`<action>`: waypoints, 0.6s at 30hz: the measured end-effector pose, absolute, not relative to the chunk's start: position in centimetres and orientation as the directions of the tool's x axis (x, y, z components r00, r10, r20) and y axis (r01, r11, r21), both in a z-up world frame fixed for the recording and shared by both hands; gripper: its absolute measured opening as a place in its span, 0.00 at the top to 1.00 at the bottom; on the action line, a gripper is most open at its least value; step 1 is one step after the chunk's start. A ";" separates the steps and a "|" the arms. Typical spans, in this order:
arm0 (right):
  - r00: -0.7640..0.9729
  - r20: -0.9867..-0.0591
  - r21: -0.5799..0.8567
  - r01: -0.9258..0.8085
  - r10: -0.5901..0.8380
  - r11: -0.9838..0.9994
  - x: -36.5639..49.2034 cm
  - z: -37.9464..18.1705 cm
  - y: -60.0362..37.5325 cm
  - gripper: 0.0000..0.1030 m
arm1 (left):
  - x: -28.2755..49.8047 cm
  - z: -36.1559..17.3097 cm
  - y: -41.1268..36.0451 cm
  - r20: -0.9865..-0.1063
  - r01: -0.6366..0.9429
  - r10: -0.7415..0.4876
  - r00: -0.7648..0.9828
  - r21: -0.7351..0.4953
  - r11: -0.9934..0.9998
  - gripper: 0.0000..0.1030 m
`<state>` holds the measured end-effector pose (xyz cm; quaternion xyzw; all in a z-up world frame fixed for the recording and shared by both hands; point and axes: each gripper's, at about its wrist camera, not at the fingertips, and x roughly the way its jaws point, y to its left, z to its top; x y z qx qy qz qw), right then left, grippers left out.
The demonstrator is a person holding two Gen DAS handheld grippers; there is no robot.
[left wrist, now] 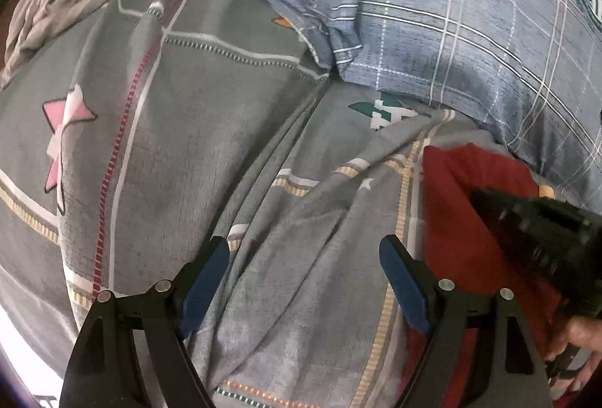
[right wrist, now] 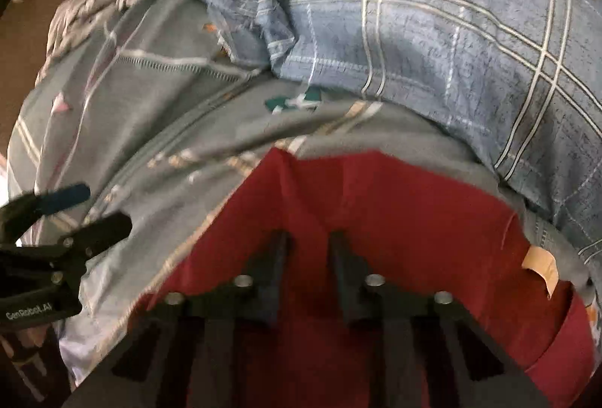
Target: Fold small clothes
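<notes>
A red garment [left wrist: 451,219] [right wrist: 395,212] lies spread on the grey patterned bedsheet [left wrist: 225,107], with a tan tag [right wrist: 541,267] at its right edge. My right gripper [right wrist: 308,236] [left wrist: 485,201] is over it, jaws nearly together. A raised crease of the red cloth runs into the narrow gap between them. The picture is blurred there. My left gripper [left wrist: 304,246] [right wrist: 101,206] hovers wide open over the bare sheet just left of the garment, with nothing between its blue pads [left wrist: 205,280].
A blue plaid pillow or quilt [left wrist: 451,12] is piled along the far right side. Pale crumpled clothes [left wrist: 56,5] lie at the bed's far left corner, beyond them a brown floor. A person's hand [left wrist: 579,336] holds the right gripper.
</notes>
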<state>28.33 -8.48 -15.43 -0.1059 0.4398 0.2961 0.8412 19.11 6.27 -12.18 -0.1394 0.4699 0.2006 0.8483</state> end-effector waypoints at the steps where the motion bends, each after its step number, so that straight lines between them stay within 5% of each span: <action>1: 0.446 -0.793 0.101 -0.575 0.415 0.812 28.7 -14.8 -8.7 0.91 | 19.1 -12.2 6.5 -0.852 -0.476 0.208 0.480 -0.054 0.878 0.21; 5: 0.491 -0.753 0.155 -0.514 0.438 0.844 30.3 -13.8 -8.6 1.00 | 19.0 -11.7 6.3 -0.836 -0.479 0.223 0.502 -0.054 0.876 0.21; 10: 0.492 -0.755 0.145 -0.518 0.433 0.843 29.0 -13.7 -8.6 0.96 | 18.7 -11.6 5.5 -0.838 -0.452 0.225 0.496 -0.028 0.891 0.21; 11: 0.503 -0.747 0.140 -0.520 0.434 0.843 28.5 -13.1 -9.3 0.89 | 18.6 -11.5 5.5 -0.838 -0.452 0.221 0.498 -0.034 0.891 0.21; 12: 0.517 -0.737 0.127 -0.525 0.434 0.842 27.7 -12.2 -10.4 0.66 | 18.5 -11.5 5.4 -0.837 -0.449 0.211 0.505 -0.046 0.892 0.20; 14: 0.539 -0.735 0.102 -0.513 0.412 0.852 26.8 -11.0 -12.4 0.43 | 18.5 -11.3 5.3 -0.833 -0.436 0.187 0.521 -0.071 0.897 0.20; 18: 0.562 -0.746 0.047 -0.490 0.357 0.870 25.7 -10.4 -16.5 0.43 | 18.5 -11.2 4.6 -0.832 -0.382 0.139 0.537 -0.093 0.919 0.20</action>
